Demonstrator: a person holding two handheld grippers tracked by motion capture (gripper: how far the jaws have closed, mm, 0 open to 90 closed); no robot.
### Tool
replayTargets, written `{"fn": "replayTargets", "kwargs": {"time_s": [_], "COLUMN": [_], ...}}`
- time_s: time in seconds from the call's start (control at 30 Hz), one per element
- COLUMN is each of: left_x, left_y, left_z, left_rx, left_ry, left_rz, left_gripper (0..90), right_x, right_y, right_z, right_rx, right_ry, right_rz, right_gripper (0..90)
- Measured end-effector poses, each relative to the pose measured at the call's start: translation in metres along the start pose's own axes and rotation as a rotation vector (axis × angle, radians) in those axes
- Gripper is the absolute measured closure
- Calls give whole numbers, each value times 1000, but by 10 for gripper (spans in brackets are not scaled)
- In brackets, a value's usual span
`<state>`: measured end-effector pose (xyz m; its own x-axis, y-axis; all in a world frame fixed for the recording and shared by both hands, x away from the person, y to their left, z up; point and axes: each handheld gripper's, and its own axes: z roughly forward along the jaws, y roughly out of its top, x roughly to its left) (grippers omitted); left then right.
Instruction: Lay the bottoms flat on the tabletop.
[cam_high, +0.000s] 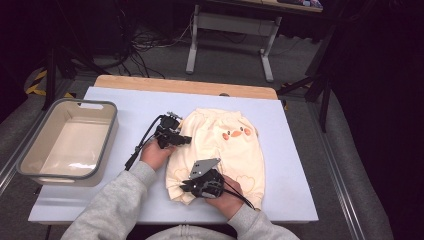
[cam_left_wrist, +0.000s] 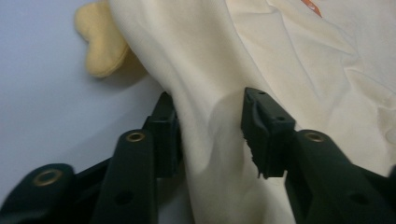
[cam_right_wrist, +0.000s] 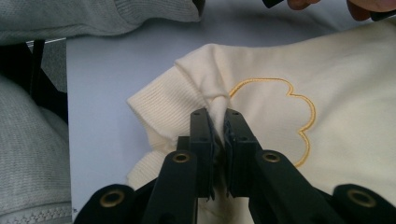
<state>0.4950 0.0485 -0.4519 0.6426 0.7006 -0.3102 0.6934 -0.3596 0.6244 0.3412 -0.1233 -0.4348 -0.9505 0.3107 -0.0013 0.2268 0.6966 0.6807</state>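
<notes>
Left gripper (cam_high: 185, 140) jaws partly apart, right gripper (cam_high: 183, 187) jaws pinched together

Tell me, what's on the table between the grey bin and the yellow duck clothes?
The left claw and its hand; otherwise bare white table between bin and clothes, in the high view.

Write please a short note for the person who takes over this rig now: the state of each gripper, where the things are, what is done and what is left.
Right gripper: shut on the cream garment, pinching a fold beside its ribbed cuff, at the near edge.
Left gripper: a ridge of the garment's left edge lies between its fingers; the left finger touches the cloth, the right one looks just clear, so no firm grip yet.
Garment: lies flat on the white table, duck face print up.
Grey bin: on the table's left side, empty.
Done: near edge gripped.
Left: probably close the left gripper, then fold or lift the garment, perhaps into the bin.
</notes>
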Motion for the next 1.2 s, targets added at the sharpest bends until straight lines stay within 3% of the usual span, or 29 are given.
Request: {"fn": "replayTargets", "kwargs": {"time_s": [0.13, 0.2, 0.23, 0.37, 0.57, 0.8, 0.87, 1.2], "left_x": [-1, -1, -2, 2, 7, 11, 14, 24], "left_y": [0, 1, 2, 3, 3, 4, 3, 4], "left_z": [1, 1, -2, -9, -22, -34, -38, -60], "left_rx": [30, 33, 44, 22, -2, -24, -27, -83], "left_ry": [-16, -16, 4, 41, 48, 91, 94, 143], "left_rz": [-1, -3, 15, 24, 15, 29, 10, -5], "left_gripper": [811, 843, 864, 869, 870, 871, 870, 870], "right_x": [0, 0, 0, 1, 0, 2, 3, 6], "right_y": [0, 0, 1, 3, 5, 12, 14, 32], "right_z": [0, 0, 0, 0, -2, -3, -2, -1], "right_rx": [0, -1, -6, -9, -31, -66, -82, -127], "right_ry": [-2, -3, -5, -12, -21, -22, -25, -28], "right_rz": [-1, -1, -2, -6, -6, -9, -17, -23], "right_gripper": [837, 837, 838, 837, 835, 834, 834, 833]}}
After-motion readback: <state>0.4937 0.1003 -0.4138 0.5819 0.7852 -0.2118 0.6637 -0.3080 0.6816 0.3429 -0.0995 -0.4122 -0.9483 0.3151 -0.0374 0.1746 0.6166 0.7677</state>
